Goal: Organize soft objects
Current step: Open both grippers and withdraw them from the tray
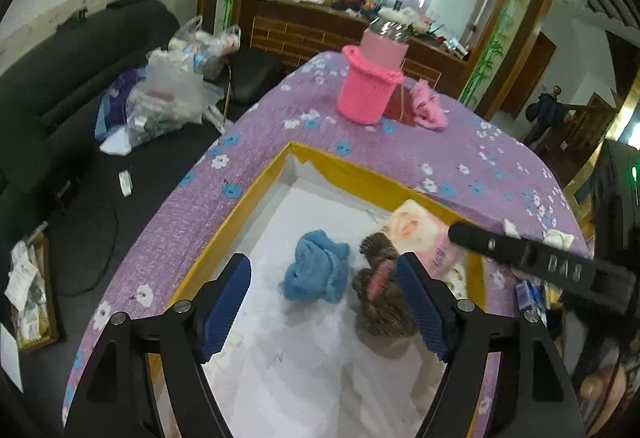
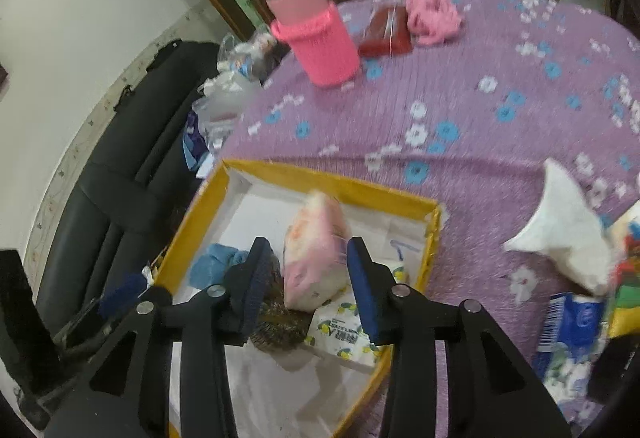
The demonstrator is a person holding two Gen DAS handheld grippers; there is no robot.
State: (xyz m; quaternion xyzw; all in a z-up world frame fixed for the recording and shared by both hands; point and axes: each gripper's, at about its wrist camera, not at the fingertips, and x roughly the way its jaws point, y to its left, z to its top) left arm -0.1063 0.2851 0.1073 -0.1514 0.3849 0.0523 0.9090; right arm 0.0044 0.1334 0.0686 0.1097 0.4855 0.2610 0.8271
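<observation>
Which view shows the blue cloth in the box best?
The left wrist view: the blue cloth lies whole and unobstructed on the box's white floor. In the right wrist view a gripper finger hides part of it.

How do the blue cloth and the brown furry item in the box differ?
The blue cloth is plain, smooth and crumpled flat; the brown furry item is shaggy, mottled, bulkier, with a pink patch. The cloth lies nearer the yellow box's left wall, the furry item beside the tissue packs. Both rest inside the box.

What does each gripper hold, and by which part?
Nothing is held. The left gripper is open; the tissue pack sits between the open jaws of the right gripper.
</observation>
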